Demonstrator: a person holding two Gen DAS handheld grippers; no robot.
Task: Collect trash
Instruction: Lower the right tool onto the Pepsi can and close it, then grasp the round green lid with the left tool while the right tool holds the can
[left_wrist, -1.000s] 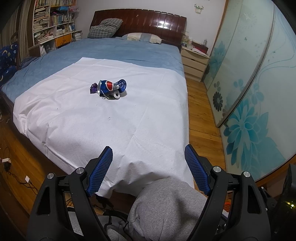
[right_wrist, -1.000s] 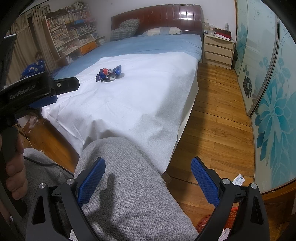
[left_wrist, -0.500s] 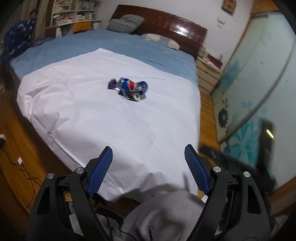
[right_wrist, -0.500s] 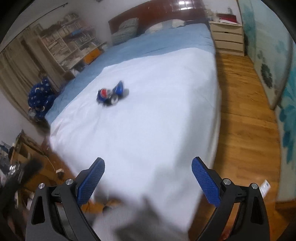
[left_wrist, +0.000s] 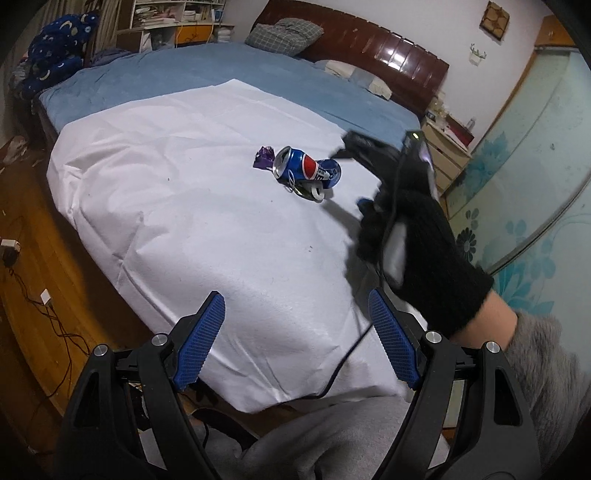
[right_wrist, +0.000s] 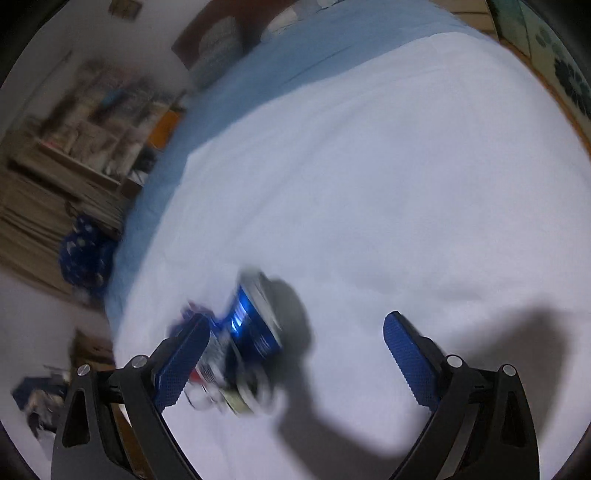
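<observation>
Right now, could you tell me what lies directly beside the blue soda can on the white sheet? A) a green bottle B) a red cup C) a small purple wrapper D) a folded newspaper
C: a crumpled purple wrapper lies against the top end of the blue soda can on the white sheet.

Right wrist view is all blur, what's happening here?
A person with a handheld gripper in each hand is collecting trash off a bed. The right gripper, held in a black-gloved hand, is out over the white sheet, jaws open, right at the crushed Pepsi can. The can sits by its left finger, not gripped. A purple wrapper and a smaller piece of trash lie beside the can. The left gripper waits open near the foot of the bed.
</observation>
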